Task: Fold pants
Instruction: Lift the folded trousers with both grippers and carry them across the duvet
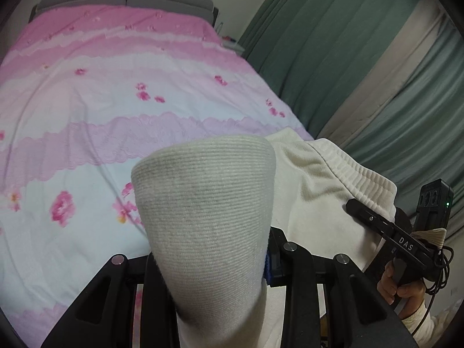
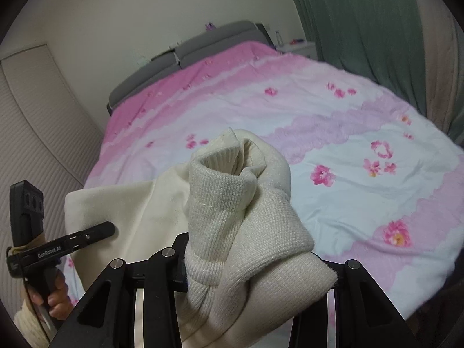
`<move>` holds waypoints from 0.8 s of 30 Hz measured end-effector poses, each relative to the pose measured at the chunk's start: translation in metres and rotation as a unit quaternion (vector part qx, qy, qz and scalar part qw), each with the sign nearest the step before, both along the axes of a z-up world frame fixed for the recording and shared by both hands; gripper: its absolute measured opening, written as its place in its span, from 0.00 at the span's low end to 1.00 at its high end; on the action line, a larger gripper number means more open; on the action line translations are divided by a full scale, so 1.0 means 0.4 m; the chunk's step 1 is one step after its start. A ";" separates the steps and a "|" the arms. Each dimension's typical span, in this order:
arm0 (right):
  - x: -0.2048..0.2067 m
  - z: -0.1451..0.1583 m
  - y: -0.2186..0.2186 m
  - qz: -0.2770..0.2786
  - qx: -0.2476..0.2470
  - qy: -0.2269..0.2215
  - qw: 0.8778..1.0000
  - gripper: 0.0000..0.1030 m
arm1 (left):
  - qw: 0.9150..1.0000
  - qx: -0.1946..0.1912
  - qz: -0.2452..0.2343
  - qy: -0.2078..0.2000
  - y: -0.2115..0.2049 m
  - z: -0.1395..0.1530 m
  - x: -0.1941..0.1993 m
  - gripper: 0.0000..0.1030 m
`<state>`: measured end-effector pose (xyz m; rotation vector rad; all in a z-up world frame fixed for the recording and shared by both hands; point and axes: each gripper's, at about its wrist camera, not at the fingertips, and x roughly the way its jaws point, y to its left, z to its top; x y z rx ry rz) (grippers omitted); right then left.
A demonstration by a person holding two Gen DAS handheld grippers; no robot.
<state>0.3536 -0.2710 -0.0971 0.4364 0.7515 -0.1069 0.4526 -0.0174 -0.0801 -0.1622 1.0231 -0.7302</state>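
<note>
Hand-held grippers (image 1: 208, 261) (image 2: 246, 261) hold pants (image 1: 313, 191) aloft, cuffs upward.

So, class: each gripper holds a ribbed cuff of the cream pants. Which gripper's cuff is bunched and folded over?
The right gripper: its ribbed cuff is scrunched and rolled over. The left gripper holds a cuff that is smooth and flat.

My left wrist cam looks down along my fingers, pants (image 1: 208, 217) filling close foreground, bed (image 1: 87, 101) toward 12. Right cam likewise. Both share bed, headboard (image 2: 203, 43), curtain (image 1: 333, 58).
</note>
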 end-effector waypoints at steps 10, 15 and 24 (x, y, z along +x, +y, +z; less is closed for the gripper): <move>-0.195 0.141 0.161 0.050 -0.009 -0.036 0.998 0.40 | 0.998 -0.003 0.052 -0.037 0.163 0.136 -0.256 0.32; -0.270 0.162 0.227 0.084 -0.003 -0.052 0.995 0.40 | 0.995 0.003 0.094 -0.036 0.243 0.159 -0.377 0.32; -0.356 0.152 0.383 0.142 0.010 -0.046 0.989 0.40 | 0.988 0.009 0.152 -0.012 0.435 0.146 -0.515 0.32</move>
